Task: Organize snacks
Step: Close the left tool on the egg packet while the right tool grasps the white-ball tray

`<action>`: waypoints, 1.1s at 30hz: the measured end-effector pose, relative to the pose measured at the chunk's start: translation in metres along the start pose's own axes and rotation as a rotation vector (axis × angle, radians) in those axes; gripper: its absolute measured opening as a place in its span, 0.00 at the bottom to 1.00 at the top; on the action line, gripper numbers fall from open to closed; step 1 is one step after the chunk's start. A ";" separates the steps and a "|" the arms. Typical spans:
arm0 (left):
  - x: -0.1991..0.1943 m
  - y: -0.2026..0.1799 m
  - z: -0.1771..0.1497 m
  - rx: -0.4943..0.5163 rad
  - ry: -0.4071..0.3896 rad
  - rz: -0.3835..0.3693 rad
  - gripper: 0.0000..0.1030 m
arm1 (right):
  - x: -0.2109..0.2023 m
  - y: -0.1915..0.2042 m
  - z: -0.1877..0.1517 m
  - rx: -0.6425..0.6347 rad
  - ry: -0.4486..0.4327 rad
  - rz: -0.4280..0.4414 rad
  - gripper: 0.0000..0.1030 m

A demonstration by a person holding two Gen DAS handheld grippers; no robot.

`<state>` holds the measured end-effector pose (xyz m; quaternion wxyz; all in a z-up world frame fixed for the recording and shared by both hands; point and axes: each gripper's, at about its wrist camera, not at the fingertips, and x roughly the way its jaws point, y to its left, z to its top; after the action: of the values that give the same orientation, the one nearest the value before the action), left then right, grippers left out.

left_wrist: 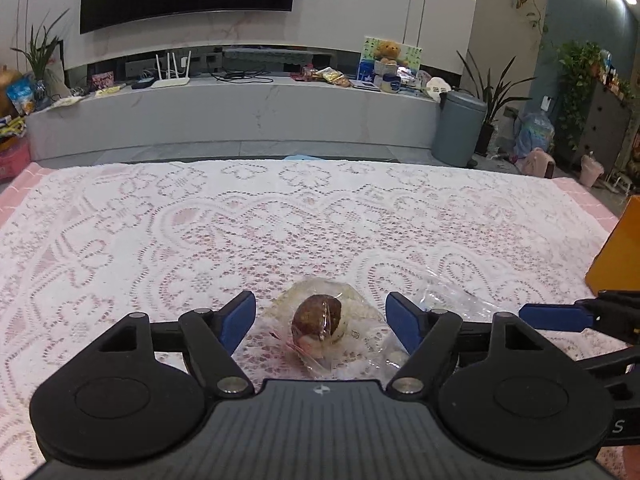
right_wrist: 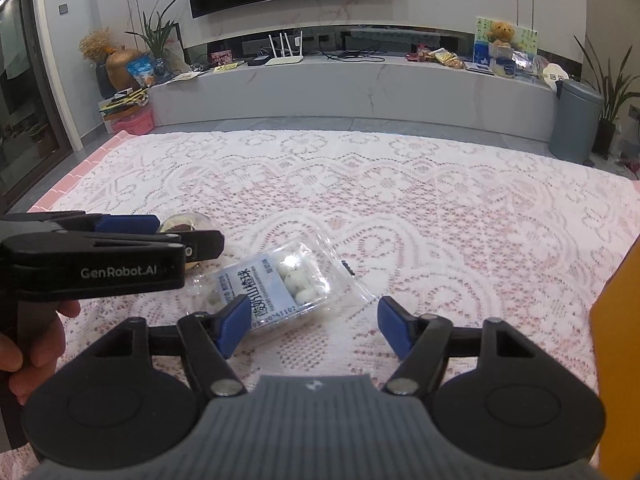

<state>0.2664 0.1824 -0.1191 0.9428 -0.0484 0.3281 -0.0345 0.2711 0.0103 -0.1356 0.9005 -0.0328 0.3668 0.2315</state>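
1. My left gripper [left_wrist: 321, 318] hangs low over the lace cloth [left_wrist: 280, 220], tilted downward. Its jaws stand wide, and the blue pads [left_wrist: 240, 318] press on nothing.
2. Between those jaws lies the bun [left_wrist: 318, 318], a brown round snack in a clear wrapper. It rests flat on the cloth. The wrapper reaches close to both pads, but I cannot tell if either pad touches it.
3. My right gripper [right_wrist: 310, 322] also tilts down over the cloth. Its jaws stand open, somewhat narrower than the left pair.
4. Ahead of the right jaws lies the pack [right_wrist: 276, 284], a clear packet of white balls with a pale blue label. It lies flat and aslant. Its near corner sits just beside the left pad [right_wrist: 232, 324]; contact there cannot be confirmed. The right pad is well apart from it.
5. In the right wrist view, the bun shows just beyond the tip of my left gripper, to the left of the pack. The two snacks lie near each other; whether their wrappers touch I cannot tell.
6. A hand [right_wrist: 28, 344] holds the left gripper's handle at the left edge of the right wrist view.
7. An orange box [right_wrist: 616, 352] stands at the right edge of the cloth, well apart from both snacks.
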 end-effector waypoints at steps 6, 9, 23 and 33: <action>0.006 -0.006 -0.002 0.065 0.035 0.044 0.76 | 0.001 0.004 -0.002 0.004 0.008 0.027 0.71; 0.011 -0.010 -0.008 0.105 0.067 0.073 0.63 | -0.001 0.010 -0.004 -0.015 0.007 0.035 0.74; -0.014 0.001 0.000 -0.039 0.094 0.008 0.52 | -0.006 0.021 -0.013 -0.034 0.021 0.078 0.82; -0.030 0.010 -0.009 -0.109 0.173 0.081 0.52 | -0.009 0.037 -0.025 -0.150 0.020 0.002 0.18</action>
<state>0.2382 0.1945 -0.1088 0.9074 -0.0834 0.4115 0.0175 0.2336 0.0338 -0.1437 0.8915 -0.1024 0.3573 0.2588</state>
